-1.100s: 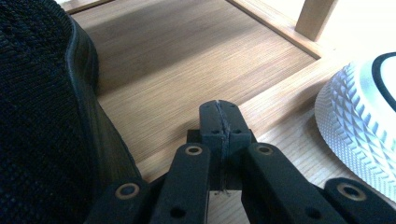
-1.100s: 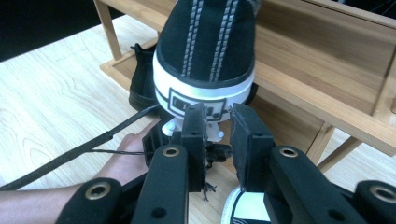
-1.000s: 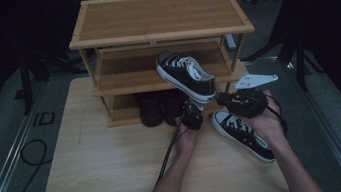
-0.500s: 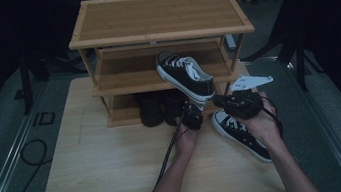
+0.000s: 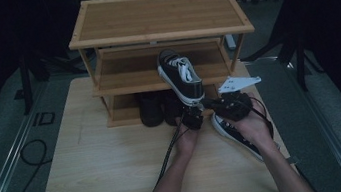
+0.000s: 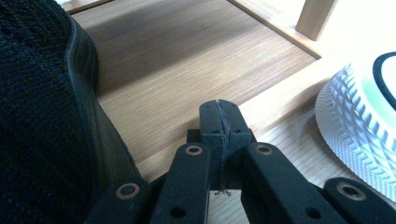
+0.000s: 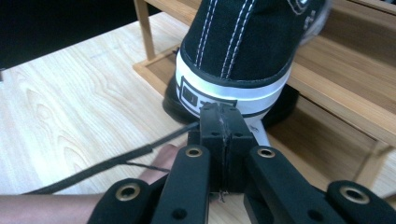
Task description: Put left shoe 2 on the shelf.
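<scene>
Sneaker (image 5: pixel 181 74), black canvas with white laces and white sole, sits on the middle shelf of the wooden shoe rack (image 5: pixel 157 17), heel end sticking out over the near edge toward the person. In the right gripper view its heel (image 7: pixel 233 56) with the white rubber band is right in front of the jaw tips, very close; can't tell if touching.

Right gripper (image 5: pixel 208 104) is just near of that heel, to the right of centre, grey three-cornered plate on top. Its jaws have just been closing and are now pressed together, nothing between them (image 7: pixel 223 122).

Left gripper (image 5: pixel 193 118) is beside it, slightly nearer and to the left, low at the rack's bottom shelf. Jaws fully closed, pads meeting, empty (image 6: pixel 220 122). The left gripper view has a dark knit shoe (image 6: pixel 42 112) at left and a white textured sole (image 6: pixel 359 130) at right.

Second sneaker (image 5: pixel 237 134), matching black and white, lies on the table (image 5: pixel 94 177) under the right hand, pointing near-right. Dark shoes (image 5: pixel 151 110) stand on the bottom shelf, left of the grippers. Black cable (image 5: pixel 166 152) trails from the left gripper back along the forearm.
</scene>
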